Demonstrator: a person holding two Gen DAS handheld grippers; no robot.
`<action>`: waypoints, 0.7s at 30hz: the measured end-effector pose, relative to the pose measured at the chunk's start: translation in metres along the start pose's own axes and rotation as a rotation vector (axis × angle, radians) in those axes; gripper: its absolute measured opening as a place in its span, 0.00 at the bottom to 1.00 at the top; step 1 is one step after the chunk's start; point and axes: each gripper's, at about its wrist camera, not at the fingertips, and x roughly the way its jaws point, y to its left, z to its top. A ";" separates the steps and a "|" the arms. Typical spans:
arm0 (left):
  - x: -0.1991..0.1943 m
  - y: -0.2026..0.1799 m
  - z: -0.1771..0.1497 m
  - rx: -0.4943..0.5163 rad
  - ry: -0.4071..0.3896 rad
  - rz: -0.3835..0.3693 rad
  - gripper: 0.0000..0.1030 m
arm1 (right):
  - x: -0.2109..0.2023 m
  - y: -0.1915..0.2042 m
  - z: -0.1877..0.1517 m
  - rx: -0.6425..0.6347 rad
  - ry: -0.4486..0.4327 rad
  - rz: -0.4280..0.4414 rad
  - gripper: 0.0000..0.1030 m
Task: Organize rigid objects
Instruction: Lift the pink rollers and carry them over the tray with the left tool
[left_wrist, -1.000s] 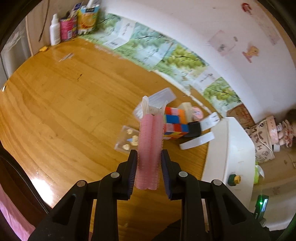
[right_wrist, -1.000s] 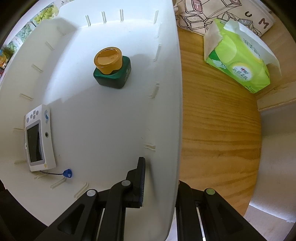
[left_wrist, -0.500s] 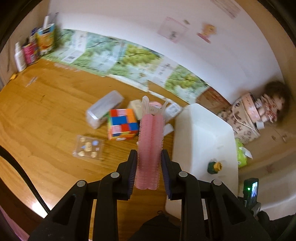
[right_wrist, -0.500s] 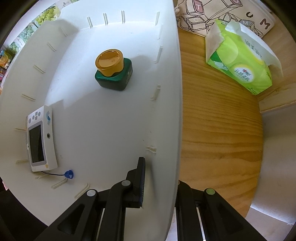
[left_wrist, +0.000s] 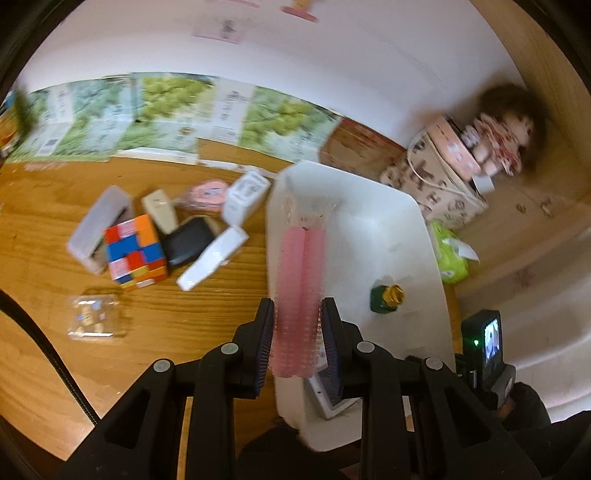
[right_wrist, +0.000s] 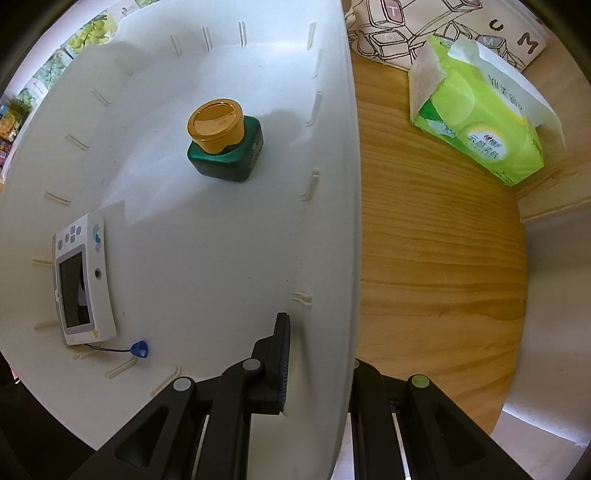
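— Left wrist view: left gripper (left_wrist: 298, 325) is clamped on the pink hair rollers (left_wrist: 299, 291), held over the white bin's (left_wrist: 388, 221) near edge.
— Right gripper (right_wrist: 317, 365): fingers pinch that bin's wall; green jar (right_wrist: 225, 147) inside.

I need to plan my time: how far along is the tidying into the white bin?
Done: a green jar and a white handheld device lie in the white bin. In hand: the left claw holds pink rollers, while the right claw grips the bin wall. Left: the colour cube, boxes and other small items on the table.
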 end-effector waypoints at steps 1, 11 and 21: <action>0.004 -0.005 0.001 0.016 0.009 -0.007 0.27 | 0.000 0.000 0.000 0.002 0.001 0.001 0.12; 0.035 -0.057 -0.002 0.174 0.105 -0.091 0.27 | 0.001 -0.001 0.004 0.009 0.010 0.006 0.12; 0.043 -0.074 -0.012 0.231 0.151 -0.113 0.28 | 0.000 -0.002 0.002 0.017 0.009 0.002 0.13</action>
